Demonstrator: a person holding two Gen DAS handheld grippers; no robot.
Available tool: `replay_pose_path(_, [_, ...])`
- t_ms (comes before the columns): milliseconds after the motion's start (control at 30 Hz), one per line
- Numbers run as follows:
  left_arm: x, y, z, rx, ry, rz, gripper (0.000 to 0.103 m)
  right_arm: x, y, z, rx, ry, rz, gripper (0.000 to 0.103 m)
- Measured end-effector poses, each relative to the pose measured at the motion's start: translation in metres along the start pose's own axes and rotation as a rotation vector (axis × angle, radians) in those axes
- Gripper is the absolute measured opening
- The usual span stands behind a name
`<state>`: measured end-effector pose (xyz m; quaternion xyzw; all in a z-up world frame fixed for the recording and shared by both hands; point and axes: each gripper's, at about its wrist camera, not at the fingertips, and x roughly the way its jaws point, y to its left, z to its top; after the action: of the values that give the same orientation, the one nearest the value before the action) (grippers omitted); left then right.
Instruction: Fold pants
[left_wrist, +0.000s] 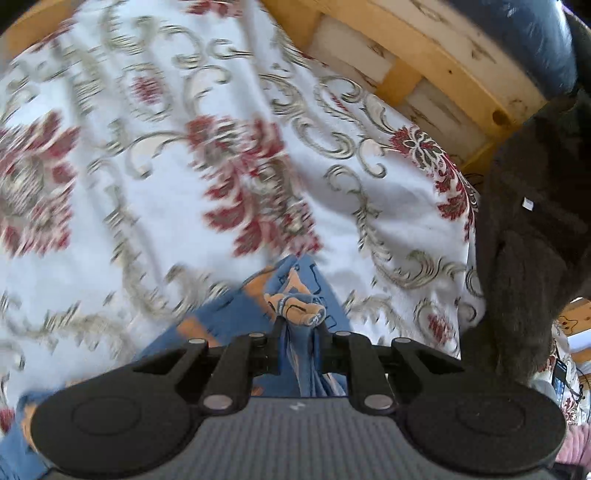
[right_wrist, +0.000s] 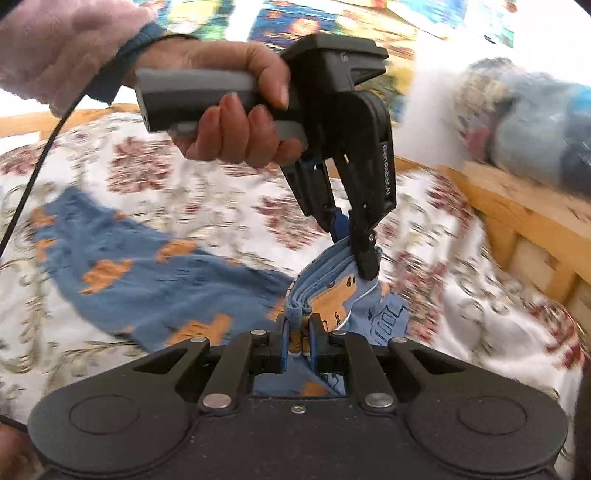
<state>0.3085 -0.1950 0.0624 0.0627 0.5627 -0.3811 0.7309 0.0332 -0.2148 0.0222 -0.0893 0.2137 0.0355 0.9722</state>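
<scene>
The pants (right_wrist: 155, 280) are small, blue with orange patches, and trail leftward across a white bedspread with red flowers. My right gripper (right_wrist: 297, 332) is shut on a bunched fold of the pants at its near end. Just beyond it, my left gripper (right_wrist: 356, 254), held by a hand (right_wrist: 236, 110), comes down from above and is shut on the same bunched edge. In the left wrist view the left gripper (left_wrist: 299, 325) pinches a wad of blue and orange pants (left_wrist: 295, 295), lifted off the bedspread (left_wrist: 184, 184). Both views are motion-blurred.
A wooden bed frame (right_wrist: 517, 210) runs along the right side, and the wooden frame (left_wrist: 424, 62) also crosses the top of the left wrist view. A dark fuzzy garment (left_wrist: 528, 229) hangs at the right there. A bundled cloth (right_wrist: 524, 122) lies beyond the frame.
</scene>
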Motion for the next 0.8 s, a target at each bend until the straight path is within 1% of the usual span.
replay_pose_path(67, [-0.009, 0.022, -0.020, -0.016, -0.024, -0.002, 0.015, 0.003, 0.016, 0.002, -0.044, 0.003, 0.036, 0.011])
replay_pose_path(167, [-0.007, 0.051, -0.044, -0.044, -0.031, -0.001, 0.015, 0.013, 0.036, -0.003, -0.091, 0.035, 0.088, 0.011])
replay_pose_path(267, [0.002, 0.073, -0.068, -0.044, -0.049, -0.011, 0.015, 0.024, 0.049, -0.010, -0.112, 0.081, 0.123, 0.011])
replay_pose_path(333, [0.013, 0.087, -0.080, -0.053, -0.057, -0.015, 0.016, 0.032, 0.057, -0.015, -0.130, 0.111, 0.129, 0.011])
replay_pose_path(400, [0.021, 0.101, -0.091, -0.094, -0.075, -0.038, 0.022, 0.035, 0.063, -0.018, -0.144, 0.120, 0.131, 0.011])
replay_pose_path(433, [0.020, 0.108, -0.096, -0.127, -0.096, -0.059, 0.024, 0.037, 0.065, -0.018, -0.146, 0.121, 0.129, 0.012])
replay_pose_path(467, [0.017, 0.114, -0.101, -0.163, -0.123, -0.087, 0.031, 0.038, 0.066, -0.017, -0.148, 0.123, 0.129, 0.013])
replay_pose_path(500, [0.013, 0.119, -0.106, -0.190, -0.144, -0.105, 0.045, 0.041, 0.068, -0.015, -0.149, 0.125, 0.132, 0.013])
replay_pose_path(567, [0.006, 0.125, -0.112, -0.228, -0.176, -0.112, 0.062, 0.043, 0.071, -0.012, -0.145, 0.130, 0.128, 0.014])
replay_pose_path(667, [0.002, 0.130, -0.115, -0.261, -0.185, -0.114, 0.063, 0.046, 0.074, -0.010, -0.136, 0.143, 0.123, 0.014])
replay_pose_path(733, [0.006, 0.130, -0.115, -0.279, -0.168, -0.083, 0.055, 0.048, 0.076, -0.009, -0.145, 0.152, 0.122, 0.014])
replay_pose_path(767, [0.009, 0.130, -0.115, -0.288, -0.156, -0.061, 0.046, 0.048, 0.077, -0.009, -0.149, 0.156, 0.122, 0.014])
replay_pose_path(800, [0.012, 0.129, -0.114, -0.300, -0.145, -0.036, 0.043, 0.049, 0.078, -0.009, -0.152, 0.160, 0.123, 0.015])
